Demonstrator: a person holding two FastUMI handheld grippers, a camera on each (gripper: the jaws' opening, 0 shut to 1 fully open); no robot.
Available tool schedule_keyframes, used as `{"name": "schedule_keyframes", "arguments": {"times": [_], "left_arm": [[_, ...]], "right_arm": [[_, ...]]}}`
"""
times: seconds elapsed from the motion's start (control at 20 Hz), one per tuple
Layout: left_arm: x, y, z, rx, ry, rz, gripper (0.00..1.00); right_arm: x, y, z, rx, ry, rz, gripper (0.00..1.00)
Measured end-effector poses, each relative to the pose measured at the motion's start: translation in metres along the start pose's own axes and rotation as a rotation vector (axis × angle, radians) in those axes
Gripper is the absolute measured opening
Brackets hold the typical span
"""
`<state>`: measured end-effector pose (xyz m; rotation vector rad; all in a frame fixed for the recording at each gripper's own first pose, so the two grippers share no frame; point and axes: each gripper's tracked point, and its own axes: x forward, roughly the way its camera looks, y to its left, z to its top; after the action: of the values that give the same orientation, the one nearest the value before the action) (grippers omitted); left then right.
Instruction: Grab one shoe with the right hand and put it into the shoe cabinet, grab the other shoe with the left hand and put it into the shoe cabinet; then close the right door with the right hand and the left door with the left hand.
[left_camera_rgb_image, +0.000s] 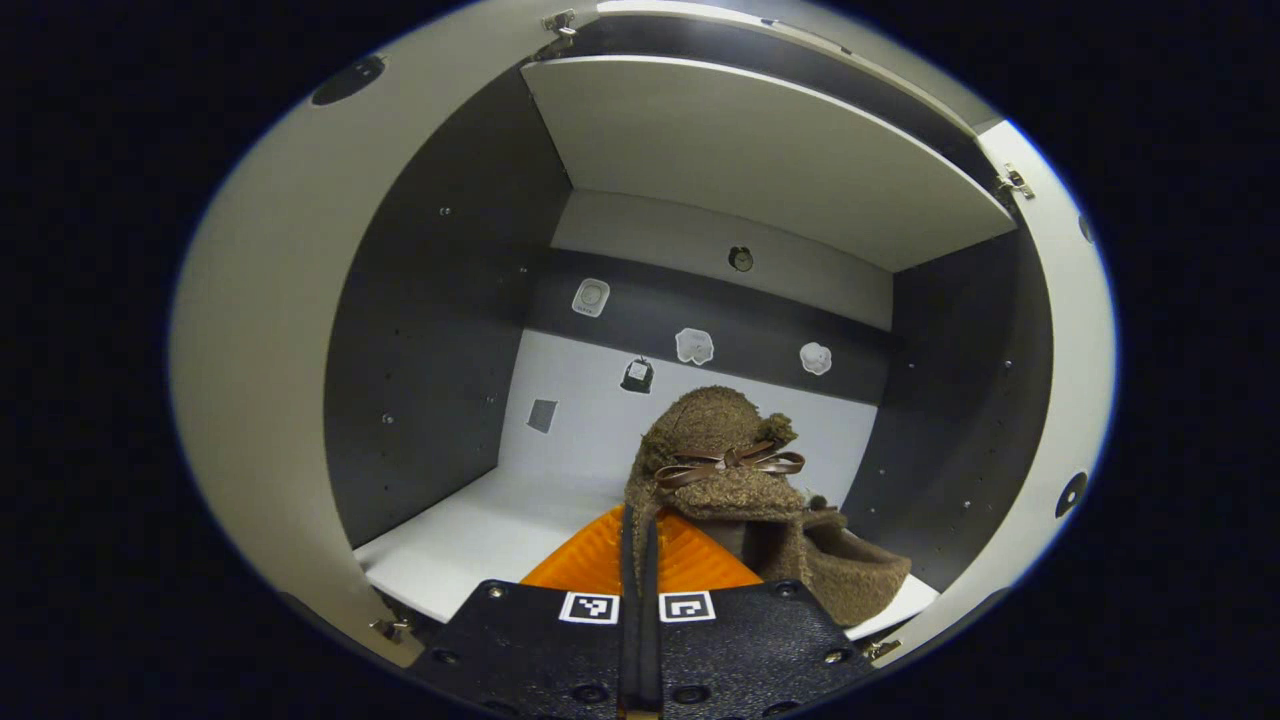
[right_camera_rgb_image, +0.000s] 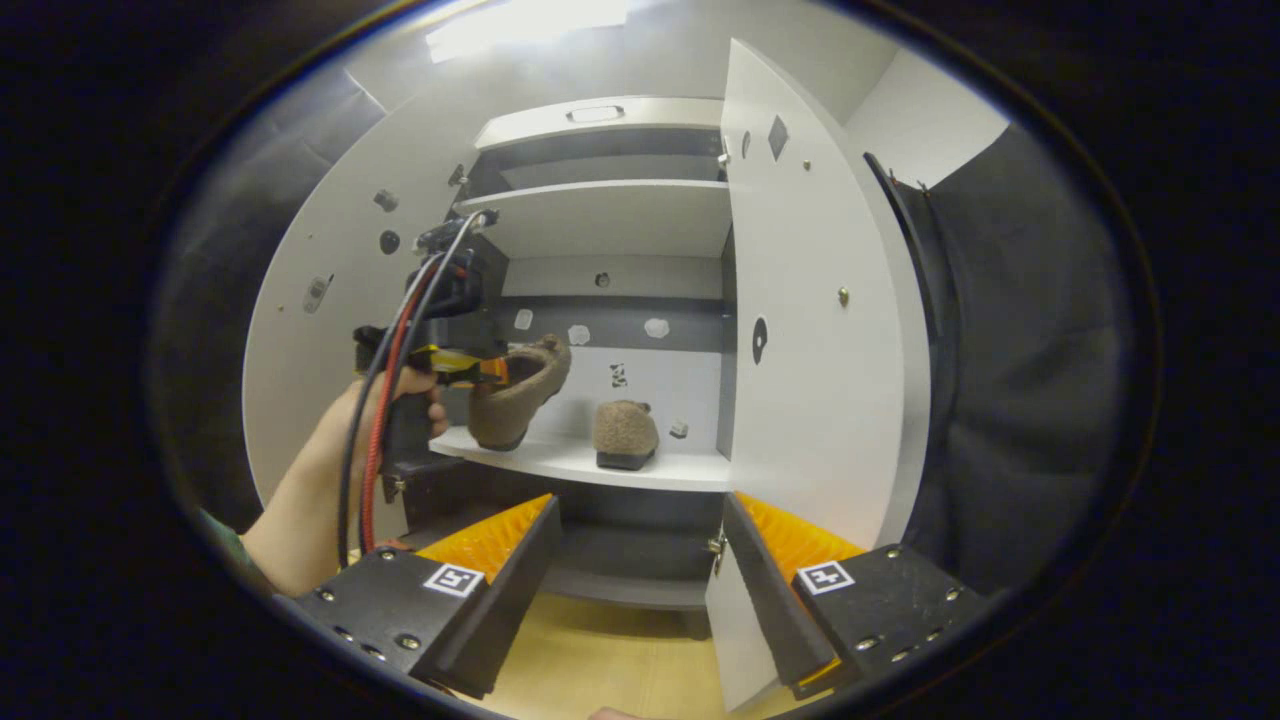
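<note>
the left gripper (left_camera_rgb_image: 638, 560) is clamped on a brown fuzzy slipper (left_camera_rgb_image: 740, 490) held over the shoe cabinet's white shelf (left_camera_rgb_image: 480, 540), while the right gripper (right_camera_rgb_image: 640, 560) hangs back with fingers spread, facing the other slipper (right_camera_rgb_image: 624, 434) resting on that shelf between both open doors.

Dim booth, one bright patch overhead, strong fisheye bending

In the right gripper view a glaring ceiling light (right_camera_rgb_image: 525, 22) blows out at the top; the white open cabinet door (right_camera_rgb_image: 800, 300) is evenly lit, its edges bowed. The left gripper view is darker: the grey-and-white cabinet interior (left_camera_rgb_image: 440, 330) sits in soft shadow, sharp centrally, curved at the rim
</note>
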<state>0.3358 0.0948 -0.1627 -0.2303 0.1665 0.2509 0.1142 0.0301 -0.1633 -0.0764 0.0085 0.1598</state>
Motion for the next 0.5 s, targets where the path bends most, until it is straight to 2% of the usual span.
{"name": "schedule_keyframes", "arguments": {"times": [0.3,0.4,0.45,0.5], "left_arm": [[0.035,0.008,-0.026,-0.017,0.010,0.057,0.03],[0.037,0.008,-0.028,-0.022,0.010,0.052,0.12],[0.038,0.010,-0.025,-0.030,-0.001,0.048,0.22],[0.039,0.010,-0.024,-0.036,-0.007,0.044,0.19]], "right_arm": [[-0.005,-0.003,-0.003,0.035,-0.015,0.018,0.98],[-0.004,-0.002,-0.007,0.033,-0.009,0.020,0.97],[-0.003,-0.001,-0.009,0.032,-0.004,0.023,0.98],[-0.004,0.000,-0.011,0.033,-0.001,0.025,0.97]]}}
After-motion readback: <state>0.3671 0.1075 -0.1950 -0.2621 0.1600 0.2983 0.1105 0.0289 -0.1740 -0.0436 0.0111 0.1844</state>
